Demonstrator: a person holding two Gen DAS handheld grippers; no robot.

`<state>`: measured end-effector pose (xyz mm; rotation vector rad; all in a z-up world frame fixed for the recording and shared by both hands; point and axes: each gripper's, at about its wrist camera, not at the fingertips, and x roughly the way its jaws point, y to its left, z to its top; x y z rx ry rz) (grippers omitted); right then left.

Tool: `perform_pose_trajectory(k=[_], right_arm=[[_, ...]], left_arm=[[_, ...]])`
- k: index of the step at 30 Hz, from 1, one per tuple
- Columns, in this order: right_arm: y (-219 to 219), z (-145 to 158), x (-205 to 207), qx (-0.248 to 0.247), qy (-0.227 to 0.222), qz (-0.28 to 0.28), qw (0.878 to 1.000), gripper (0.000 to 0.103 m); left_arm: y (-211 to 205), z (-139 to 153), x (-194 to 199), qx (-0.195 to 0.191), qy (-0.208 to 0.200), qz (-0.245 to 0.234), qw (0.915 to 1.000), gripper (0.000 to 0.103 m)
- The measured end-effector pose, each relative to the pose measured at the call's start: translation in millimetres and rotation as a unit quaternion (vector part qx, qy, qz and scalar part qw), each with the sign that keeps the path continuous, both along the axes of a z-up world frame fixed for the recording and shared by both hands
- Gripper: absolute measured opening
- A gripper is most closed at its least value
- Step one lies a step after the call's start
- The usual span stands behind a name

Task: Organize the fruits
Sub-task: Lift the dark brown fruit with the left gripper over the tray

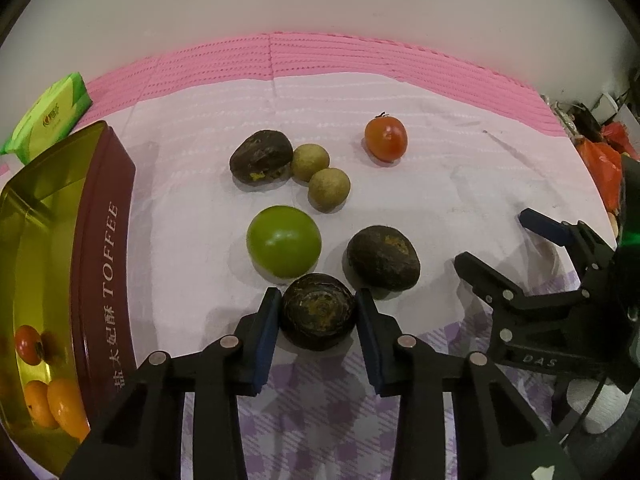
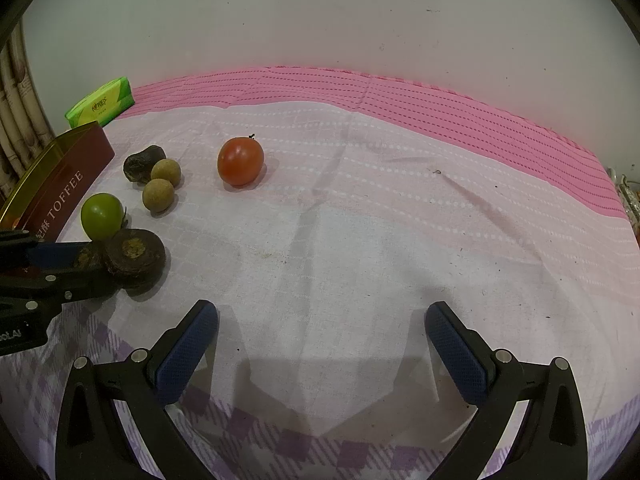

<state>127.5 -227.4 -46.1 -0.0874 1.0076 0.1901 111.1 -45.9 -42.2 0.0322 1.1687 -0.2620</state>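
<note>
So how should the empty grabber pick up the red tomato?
Probably from above, with the right gripper, open now, closing its pads on the round middle of the red tomato. It sits alone on the cloth, so both sides are free. The little stem on top is best avoided.

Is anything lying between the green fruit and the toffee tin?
No. In the left wrist view, only bare cloth separates the green fruit from the toffee tin.
</note>
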Motion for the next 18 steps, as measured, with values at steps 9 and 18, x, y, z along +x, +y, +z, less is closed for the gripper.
perform_pose_trajectory(k=[9, 18], right_arm=[[0, 0, 0, 0.0, 0.0, 0.0, 1.0, 0.103], [0, 0, 0, 0.0, 0.0, 0.0, 1.0, 0.103]], left_arm=[[12, 12, -19, -0.01, -0.003, 0.002, 0.9999, 0.034], [32, 37, -38, -0.023, -0.021, 0.019, 0.9993, 0.034]])
